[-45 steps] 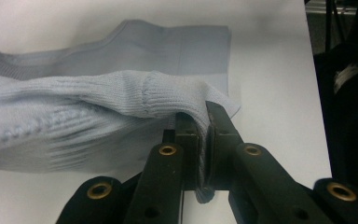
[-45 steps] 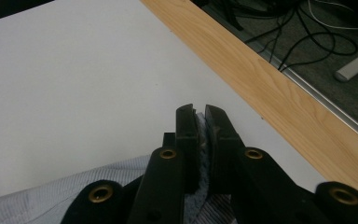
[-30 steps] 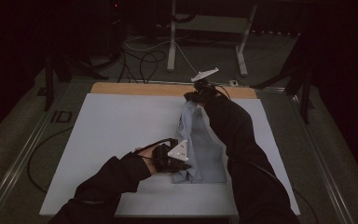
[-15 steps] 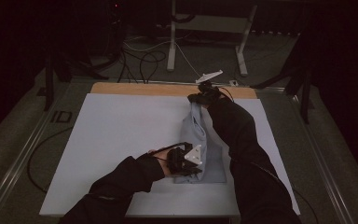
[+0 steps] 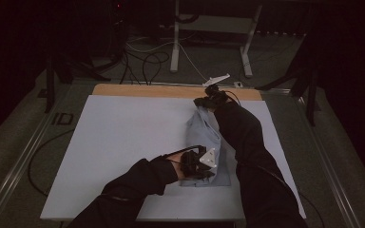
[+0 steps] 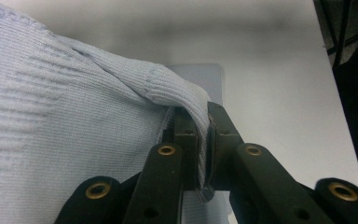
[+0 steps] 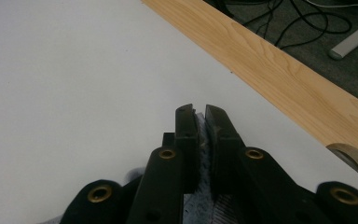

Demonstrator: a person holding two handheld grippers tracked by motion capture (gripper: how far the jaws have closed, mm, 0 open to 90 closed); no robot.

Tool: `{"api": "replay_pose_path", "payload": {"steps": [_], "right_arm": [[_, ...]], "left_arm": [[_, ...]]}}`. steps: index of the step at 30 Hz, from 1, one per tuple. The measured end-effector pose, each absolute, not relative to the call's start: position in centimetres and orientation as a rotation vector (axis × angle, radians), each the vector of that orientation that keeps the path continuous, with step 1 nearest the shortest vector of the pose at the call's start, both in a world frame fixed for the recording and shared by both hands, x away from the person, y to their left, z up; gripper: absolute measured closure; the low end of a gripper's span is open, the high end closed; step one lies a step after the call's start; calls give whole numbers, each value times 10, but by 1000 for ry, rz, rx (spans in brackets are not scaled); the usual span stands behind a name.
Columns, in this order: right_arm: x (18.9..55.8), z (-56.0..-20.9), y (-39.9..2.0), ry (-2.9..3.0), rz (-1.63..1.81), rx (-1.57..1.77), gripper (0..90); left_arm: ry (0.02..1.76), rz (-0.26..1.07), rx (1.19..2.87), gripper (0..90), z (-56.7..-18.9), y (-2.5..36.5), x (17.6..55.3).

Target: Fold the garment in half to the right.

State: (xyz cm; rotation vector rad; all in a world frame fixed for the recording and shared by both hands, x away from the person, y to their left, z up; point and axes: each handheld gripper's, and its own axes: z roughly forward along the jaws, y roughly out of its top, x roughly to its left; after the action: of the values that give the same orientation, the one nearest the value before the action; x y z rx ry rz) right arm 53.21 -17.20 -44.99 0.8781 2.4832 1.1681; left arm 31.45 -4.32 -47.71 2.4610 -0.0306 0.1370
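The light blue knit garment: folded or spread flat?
Folded. The light blue knit garment lies as a narrow doubled strip on the white table, with each end clamped in a gripper.

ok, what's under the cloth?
The cloth lies on the white table, pinched by the left gripper and right gripper. Anything beneath its folds is covered.

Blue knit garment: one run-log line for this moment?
left claw: shut on blue knit garment | right claw: shut on its far end | garment: folded on white table
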Motion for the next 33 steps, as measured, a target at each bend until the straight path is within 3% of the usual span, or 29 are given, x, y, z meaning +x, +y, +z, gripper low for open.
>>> {"api": "replay_pose_path", "payload": {"steps": [10, 12, 14, 17, 20, 33], "right_arm": [[536, -452, -176, 2492, 1189, 882, 838], [535, -453, -178, 2485, 1200, 886, 801], [534, -453, -181, 2466, 1197, 881, 665], [532, -453, -182, 2469, 1200, 884, 367], [530, -451, -185, 2475, 1222, 900, 139], [520, -443, -189, 2446, 1284, 897, 94]], "left_arm": [[-13, 115, 2487, 854, -488, -57, 320], [-5, 105, 2487, 848, -489, -60, 321], [-10, 90, 2482, 831, -489, -62, 320], [-37, 58, 2483, 740, -489, -65, 319], [-58, 33, 2471, 627, -488, -65, 317], [-41, 22, 2460, 437, -475, -57, 314]]}}
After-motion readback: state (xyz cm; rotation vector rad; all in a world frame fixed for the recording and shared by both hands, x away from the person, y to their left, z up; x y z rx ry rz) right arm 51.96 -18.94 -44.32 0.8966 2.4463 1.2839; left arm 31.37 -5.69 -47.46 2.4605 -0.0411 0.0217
